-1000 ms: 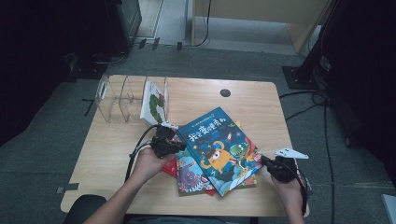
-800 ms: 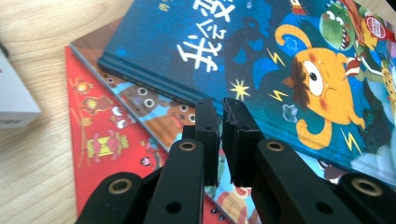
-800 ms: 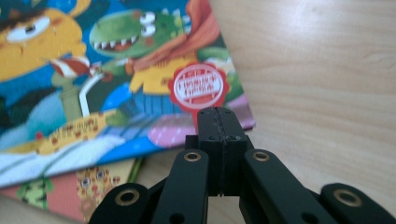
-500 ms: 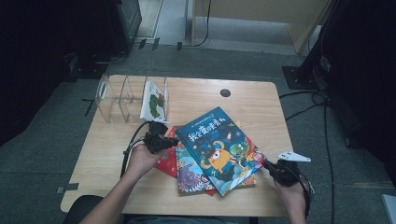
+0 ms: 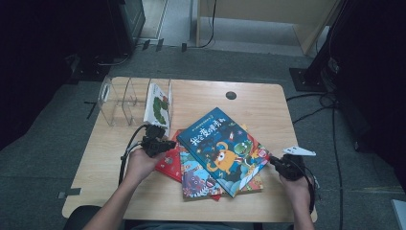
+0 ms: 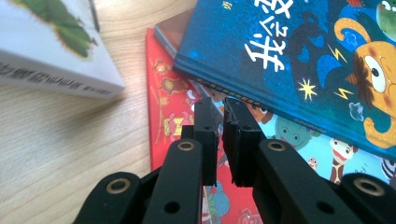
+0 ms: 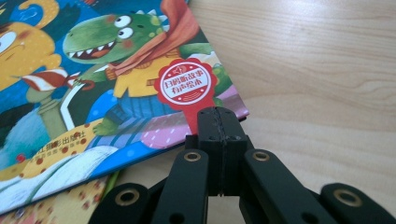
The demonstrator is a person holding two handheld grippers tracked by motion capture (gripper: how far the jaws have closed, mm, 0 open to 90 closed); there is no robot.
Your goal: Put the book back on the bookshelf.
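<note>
High view: one book [image 5: 158, 104] racked at 10 o'clock, blue book [image 5: 221, 148] and pile unfiled; left gripper [image 5: 168, 143] nearly closed, right gripper [image 5: 273, 161] closed, both empty.

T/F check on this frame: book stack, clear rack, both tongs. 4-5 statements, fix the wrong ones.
1. The blue book lies on top of the stack. True.
2. The clear rack holds three books. False: one white book stands at its right end.
3. The right tongs are shut at the blue book's corner. True.
4. The left tongs clamp the red book. False: nothing sits in the narrow gap between them.
5. The stack lies on the floor. False: it lies on the wooden table.
</note>
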